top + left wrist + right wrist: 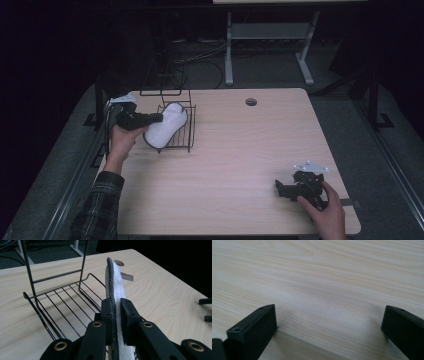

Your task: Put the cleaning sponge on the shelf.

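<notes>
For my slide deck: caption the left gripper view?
Left gripper clamps a white insole edge-on above a black wire rack.

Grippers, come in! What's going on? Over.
Left gripper shut on white pad, over wire rack. Right gripper open, low over table. Nothing blocking.

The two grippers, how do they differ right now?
The left gripper is shut on the white pad, held on edge over the wire rack; the right gripper is open and holds nothing. In the high view the left sits at the table's far left, the right near its front right corner. Both have black jaws.
</notes>
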Available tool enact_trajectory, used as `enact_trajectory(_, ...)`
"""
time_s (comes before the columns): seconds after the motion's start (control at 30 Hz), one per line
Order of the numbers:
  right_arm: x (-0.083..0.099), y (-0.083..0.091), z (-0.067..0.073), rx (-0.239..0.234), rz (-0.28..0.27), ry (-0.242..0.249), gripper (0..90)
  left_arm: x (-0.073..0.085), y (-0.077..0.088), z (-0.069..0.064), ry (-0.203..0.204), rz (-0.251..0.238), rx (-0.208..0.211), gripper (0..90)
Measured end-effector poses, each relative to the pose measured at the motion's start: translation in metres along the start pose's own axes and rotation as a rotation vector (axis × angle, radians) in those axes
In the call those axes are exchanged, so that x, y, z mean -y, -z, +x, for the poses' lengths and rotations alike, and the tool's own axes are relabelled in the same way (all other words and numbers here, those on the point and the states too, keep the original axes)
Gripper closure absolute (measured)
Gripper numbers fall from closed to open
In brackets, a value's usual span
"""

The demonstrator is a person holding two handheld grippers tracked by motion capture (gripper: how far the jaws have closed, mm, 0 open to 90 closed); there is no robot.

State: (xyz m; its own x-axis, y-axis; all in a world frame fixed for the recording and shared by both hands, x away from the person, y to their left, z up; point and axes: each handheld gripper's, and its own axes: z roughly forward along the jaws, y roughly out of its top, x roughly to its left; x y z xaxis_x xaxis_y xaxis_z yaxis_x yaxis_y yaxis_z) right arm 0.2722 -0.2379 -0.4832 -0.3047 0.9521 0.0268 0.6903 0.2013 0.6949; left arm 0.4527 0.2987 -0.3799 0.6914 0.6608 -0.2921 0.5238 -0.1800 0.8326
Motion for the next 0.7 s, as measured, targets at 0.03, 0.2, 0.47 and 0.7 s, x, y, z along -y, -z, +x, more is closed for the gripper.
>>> enact_trajectory(0.03, 0.0, 0.0, 0.0, 0.0, 0.0, 0.0, 0.0, -0.001, -0.001, 0.001, 0.004, -0.01, -0.003, 81.5)
enact_trajectory(0.2, 0.0, 0.0, 0.0, 0.0, 0.0, 0.0, 0.0, -0.007, -0.006, 0.008, 0.018, 0.003, -0.016, 81.5)
enact_trajectory(0.47, 0.0, 0.0, 0.0, 0.0, 0.0, 0.0, 0.0, -0.012, -0.019, 0.016, 0.038, 0.02, -0.03, 81.5)
enact_trajectory(0.7, 0.0, 0.0, 0.0, -0.001, 0.0, 0.0, 0.0, -0.009, -0.028, 0.024, 0.064, 0.036, -0.041, 81.1)
